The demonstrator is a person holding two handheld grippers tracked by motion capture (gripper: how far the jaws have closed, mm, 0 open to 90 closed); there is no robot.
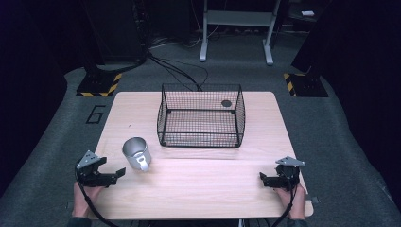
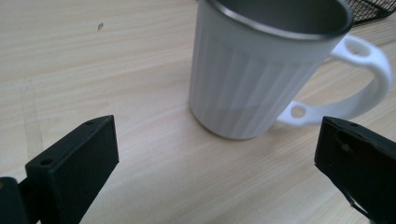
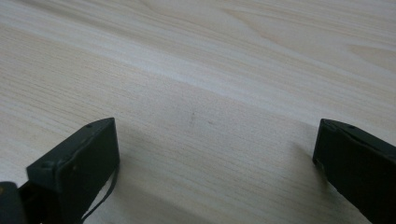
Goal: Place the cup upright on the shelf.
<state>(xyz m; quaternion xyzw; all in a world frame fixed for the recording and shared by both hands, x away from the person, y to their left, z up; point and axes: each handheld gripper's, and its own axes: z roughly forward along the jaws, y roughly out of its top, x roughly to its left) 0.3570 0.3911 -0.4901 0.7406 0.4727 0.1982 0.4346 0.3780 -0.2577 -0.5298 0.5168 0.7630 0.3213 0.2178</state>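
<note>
So the mug (image 2: 261,65) stands upright just ahead of the left gripper (image 2: 215,154), jaws wide apart, not touching it; right gripper (image 3: 215,154) gapes over bare table (image 3: 210,56).

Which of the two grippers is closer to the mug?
The left gripper: the mug stands just ahead of its open jaws, while the right gripper sits at the table's opposite side.

Mug (image 2: 261,70) rim beyond top edge

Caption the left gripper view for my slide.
Open left gripper faces an upright white mug on the table.
</note>
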